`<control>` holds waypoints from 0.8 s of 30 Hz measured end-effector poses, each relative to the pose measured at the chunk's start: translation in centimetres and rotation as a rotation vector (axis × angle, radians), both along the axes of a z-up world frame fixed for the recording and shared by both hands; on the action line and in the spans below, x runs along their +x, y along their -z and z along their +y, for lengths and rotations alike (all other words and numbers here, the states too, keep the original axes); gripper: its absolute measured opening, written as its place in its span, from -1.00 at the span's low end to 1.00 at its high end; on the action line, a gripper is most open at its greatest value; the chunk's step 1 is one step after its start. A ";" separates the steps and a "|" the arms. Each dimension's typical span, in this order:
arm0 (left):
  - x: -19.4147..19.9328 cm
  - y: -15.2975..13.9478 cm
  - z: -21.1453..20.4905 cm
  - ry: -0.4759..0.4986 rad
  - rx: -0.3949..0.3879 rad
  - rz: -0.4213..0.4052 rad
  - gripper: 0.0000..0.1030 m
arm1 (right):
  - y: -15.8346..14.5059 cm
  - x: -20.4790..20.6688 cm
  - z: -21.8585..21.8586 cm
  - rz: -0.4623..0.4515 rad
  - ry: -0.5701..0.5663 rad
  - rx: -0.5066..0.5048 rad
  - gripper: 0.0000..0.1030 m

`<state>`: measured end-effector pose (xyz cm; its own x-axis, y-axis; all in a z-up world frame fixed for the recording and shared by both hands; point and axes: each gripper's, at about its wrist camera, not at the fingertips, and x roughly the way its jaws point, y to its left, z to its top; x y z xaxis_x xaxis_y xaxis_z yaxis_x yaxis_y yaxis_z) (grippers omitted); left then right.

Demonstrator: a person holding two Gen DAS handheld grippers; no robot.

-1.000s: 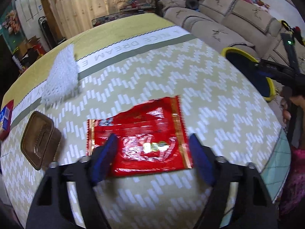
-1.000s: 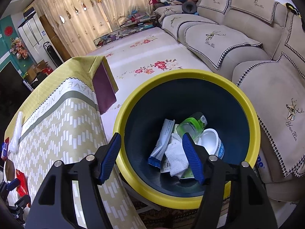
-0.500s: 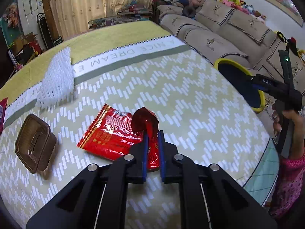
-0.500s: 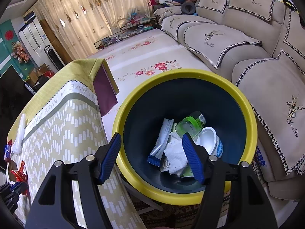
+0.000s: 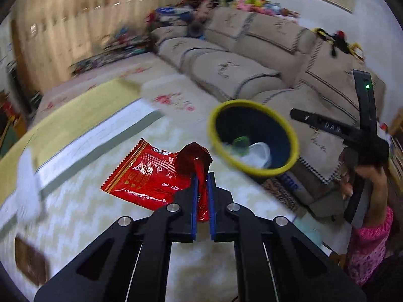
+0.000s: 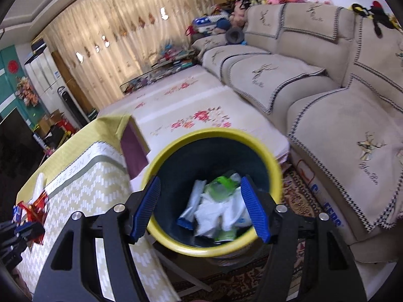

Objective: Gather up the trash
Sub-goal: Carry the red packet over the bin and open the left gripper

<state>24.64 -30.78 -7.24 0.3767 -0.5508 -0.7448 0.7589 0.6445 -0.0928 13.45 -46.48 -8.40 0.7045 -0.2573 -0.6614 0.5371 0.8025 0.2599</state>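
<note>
One red foil wrapper was the item in hand: glossy, crinkled, with gold print and serrated end seams, one edge bunched up into a dark red peak just ahead of the fingertips. The left gripper was closed tight on that bunched edge, blue pads pressed together with only the foil between them; the rest of the wrapper hung out flat ahead and to the left of the jaws, over the table with its yellow-and-white zigzag cloth. The background was motion-blurred, so whether the wrapper's far end touched the cloth could not be told. Ahead and to the right of the left gripper stood the bin, dark blue inside with a yellow rim, just off the table's edge. The right gripper was held above that bin's mouth, jaws wide apart, nothing between the pads and nothing touched. Below and between its fingers lay white crumpled paper, a green-capped container and a white tube with a blue end. A beige sofa sat beyond and right of the bin. Far left of the right gripper, the wrapper showed as a small red patch over the tabletop.
</note>
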 end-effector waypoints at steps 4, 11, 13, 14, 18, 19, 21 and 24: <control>-0.3 -0.5 -5.5 0.103 -0.003 0.007 -0.86 | -0.1 -2.3 -2.0 -0.002 0.060 -0.010 0.23; 1.8 1.2 -15.0 0.198 0.030 0.059 -0.85 | 1.1 -5.4 -5.2 0.012 0.142 0.009 0.23; 2.3 2.1 -17.3 0.219 0.042 0.077 -0.84 | 1.4 -6.0 -5.7 0.020 0.155 0.013 0.23; 2.6 2.6 -18.5 0.223 0.050 0.084 -0.82 | 1.5 -6.2 -6.0 0.024 0.161 0.013 0.23; 3.2 4.7 -22.3 0.226 0.096 0.079 -0.69 | 1.6 -6.9 -6.7 0.029 0.176 0.010 0.23; 3.1 5.2 -22.6 0.224 0.101 0.081 -0.61 | 1.6 -7.0 -6.7 0.028 0.178 0.008 0.23; 3.2 5.8 -23.5 0.218 0.112 0.079 -0.39 | 1.5 -7.3 -6.8 0.025 0.183 0.006 0.23; 3.5 6.8 -24.2 0.208 0.124 0.078 -0.19 | 1.5 -7.5 -7.0 0.026 0.188 0.003 0.23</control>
